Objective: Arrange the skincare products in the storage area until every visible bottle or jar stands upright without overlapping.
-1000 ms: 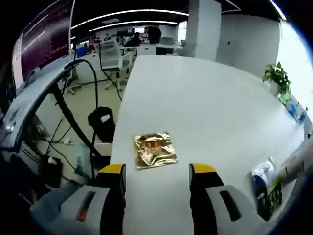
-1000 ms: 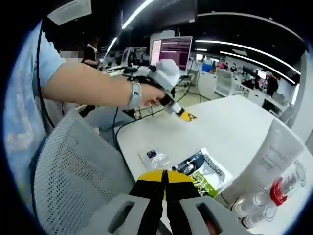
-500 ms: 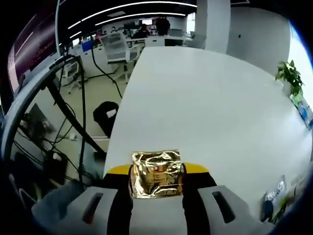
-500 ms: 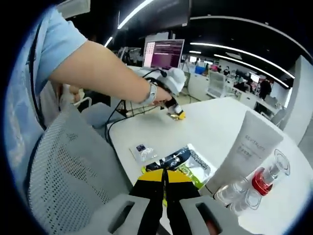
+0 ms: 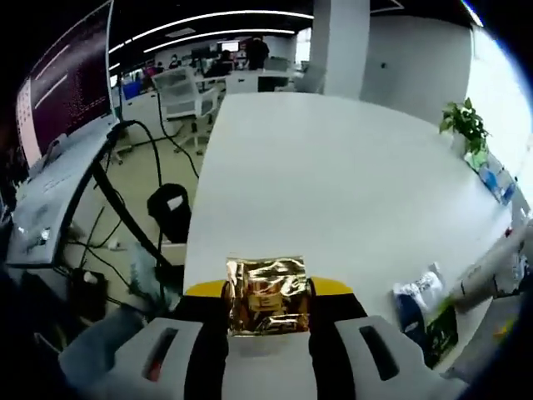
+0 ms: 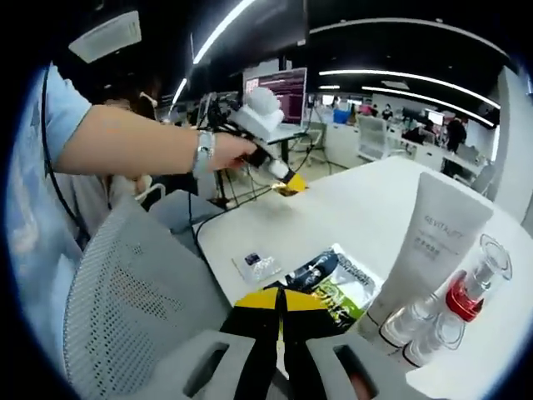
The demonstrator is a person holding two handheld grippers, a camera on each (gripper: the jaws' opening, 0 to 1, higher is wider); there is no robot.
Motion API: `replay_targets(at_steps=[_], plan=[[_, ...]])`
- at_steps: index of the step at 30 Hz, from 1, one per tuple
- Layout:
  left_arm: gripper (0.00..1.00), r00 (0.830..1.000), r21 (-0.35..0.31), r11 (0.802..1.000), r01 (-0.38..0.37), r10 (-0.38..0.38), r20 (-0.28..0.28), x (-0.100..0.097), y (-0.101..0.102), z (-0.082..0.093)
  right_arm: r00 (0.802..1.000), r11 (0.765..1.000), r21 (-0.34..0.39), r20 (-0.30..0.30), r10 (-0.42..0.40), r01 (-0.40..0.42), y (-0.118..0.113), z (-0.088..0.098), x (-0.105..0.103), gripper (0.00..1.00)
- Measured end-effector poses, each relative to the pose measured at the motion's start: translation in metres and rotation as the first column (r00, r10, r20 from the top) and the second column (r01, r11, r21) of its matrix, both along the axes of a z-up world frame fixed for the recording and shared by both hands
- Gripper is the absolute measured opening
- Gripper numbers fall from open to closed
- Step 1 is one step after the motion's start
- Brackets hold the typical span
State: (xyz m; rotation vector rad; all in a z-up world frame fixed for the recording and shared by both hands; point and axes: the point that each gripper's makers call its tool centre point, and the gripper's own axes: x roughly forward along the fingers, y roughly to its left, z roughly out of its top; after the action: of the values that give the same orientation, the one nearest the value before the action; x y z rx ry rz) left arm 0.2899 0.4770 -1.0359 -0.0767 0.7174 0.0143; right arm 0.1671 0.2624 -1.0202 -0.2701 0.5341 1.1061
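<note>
Left gripper view: white table [image 5: 333, 175] in an open office, monitor [image 5: 62, 83] alongside. My left gripper [image 5: 268, 292] pinches the gold sachet [image 5: 266, 296] above the table edge. My right gripper [image 6: 281, 302] is closed, empty, near the upright white tube [image 6: 433, 250].

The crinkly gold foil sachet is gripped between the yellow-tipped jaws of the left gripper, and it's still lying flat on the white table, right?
Not quite. The crinkly gold foil sachet is gripped between the left gripper's yellow-tipped jaws, but it is not lying on the white table. The right gripper view shows it held up in the air, above the table's edge.
</note>
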Motion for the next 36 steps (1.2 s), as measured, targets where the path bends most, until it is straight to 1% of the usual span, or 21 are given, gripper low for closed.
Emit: replay_targets(at_steps=[1,4,5,7,8,10,12,13,16,18,20,23,26,28,29,30,31,32,33,35,36], plan=[[0.32,1.000,-0.014,1.000,0.007,-0.006,0.011,-0.006,-0.004,0.005,1.000,1.000,0.005,-0.015,0.000,0.000,0.000,-0.001,-0.001,0.00],[0.32,0.997,-0.098,0.994,0.053,-0.047,0.060,-0.032,-0.028,0.022,0.994,1.000,0.005,-0.112,0.016,-0.015,0.002,-0.008,-0.009,0.00],[0.32,0.997,-0.107,0.993,0.052,-0.045,0.070,-0.039,-0.032,0.025,0.991,1.000,0.005,-0.133,0.022,-0.022,0.003,-0.009,-0.011,0.00],[0.32,0.993,-0.151,0.986,0.068,-0.052,0.108,-0.055,-0.048,0.031,0.991,0.999,0.021,-0.128,0.030,-0.028,0.005,-0.006,-0.012,0.00],[0.32,0.991,-0.187,0.980,0.065,-0.042,0.126,-0.064,-0.057,0.034,0.992,0.999,0.025,-0.125,0.033,-0.030,0.005,-0.005,-0.013,0.00],[0.32,0.989,-0.240,0.967,0.081,-0.048,0.142,-0.077,-0.073,0.035,0.993,0.999,0.035,-0.115,0.036,-0.032,0.005,-0.001,-0.014,0.00],[0.32,0.988,-0.249,0.965,0.086,-0.049,0.150,-0.088,-0.082,0.035,0.993,0.998,0.049,-0.113,0.033,-0.028,0.005,0.002,-0.013,0.00],[0.32,0.985,-0.255,0.962,0.095,-0.053,0.166,-0.094,-0.088,0.037,0.993,0.998,0.064,-0.118,0.030,-0.022,0.005,0.005,-0.012,0.00],[0.32,0.979,-0.297,0.947,0.125,-0.069,0.192,-0.107,-0.105,0.044,0.989,0.992,0.123,-0.146,0.012,0.006,0.005,0.015,-0.010,0.00],[0.32,0.979,-0.306,0.943,0.133,-0.077,0.190,-0.112,-0.109,0.048,0.980,0.980,0.192,-0.198,-0.009,0.048,0.007,0.027,-0.005,0.00],[0.32,0.974,-0.317,0.938,0.143,-0.076,0.213,-0.116,-0.112,0.055,0.975,0.960,0.266,-0.218,-0.034,0.093,0.010,0.041,0.008,0.00],[0.32,0.961,-0.316,0.940,0.133,-0.044,0.274,-0.118,-0.111,0.068,0.980,0.936,0.332,-0.189,-0.057,0.119,0.013,0.056,0.024,0.01],[0.32,0.957,-0.302,0.943,0.137,-0.046,0.288,-0.123,-0.116,0.070,0.985,0.927,0.360,-0.163,-0.049,0.105,0.016,0.060,0.024,0.04],[0.32,0.955,-0.285,0.946,0.153,-0.068,0.288,-0.125,-0.120,0.067,0.986,0.927,0.358,-0.161,-0.052,0.107,0.014,0.050,0.019,0.06],[0.32,0.956,-0.270,0.951,0.152,-0.072,0.284,-0.126,-0.121,0.065,0.984,0.929,0.354,-0.175,-0.046,0.106,0.013,0.046,0.016,0.06],[0.32,0.957,-0.251,0.958,0.140,-0.066,0.281,-0.126,-0.119,0.063,0.974,0.940,0.329,-0.228,-0.017,0.094,0.013,0.040,0.009,0.05],[0.32,0.957,-0.244,0.960,0.137,-0.065,0.282,-0.126,-0.119,0.063,0.972,0.941,0.326,-0.234,-0.007,0.085,0.014,0.040,0.008,0.06],[0.32,0.954,-0.224,0.964,0.142,-0.073,0.291,-0.125,-0.120,0.064,0.978,0.933,0.350,-0.208,-0.008,0.082,0.014,0.047,0.013,0.06],[0.32,0.953,-0.226,0.963,0.145,-0.075,0.293,-0.126,-0.121,0.064,0.982,0.924,0.373,-0.186,-0.018,0.087,0.015,0.052,0.017,0.06],[0.32,0.953,-0.224,0.963,0.148,-0.079,0.291,-0.125,-0.123,0.063,0.977,0.907,0.405,-0.212,-0.031,0.117,0.014,0.055,0.021,0.06],[0.32,0.955,-0.208,0.967,0.145,-0.083,0.283,-0.126,-0.123,0.061,0.966,0.898,0.420,-0.258,-0.023,0.133,0.016,0.055,0.019,0.07]])
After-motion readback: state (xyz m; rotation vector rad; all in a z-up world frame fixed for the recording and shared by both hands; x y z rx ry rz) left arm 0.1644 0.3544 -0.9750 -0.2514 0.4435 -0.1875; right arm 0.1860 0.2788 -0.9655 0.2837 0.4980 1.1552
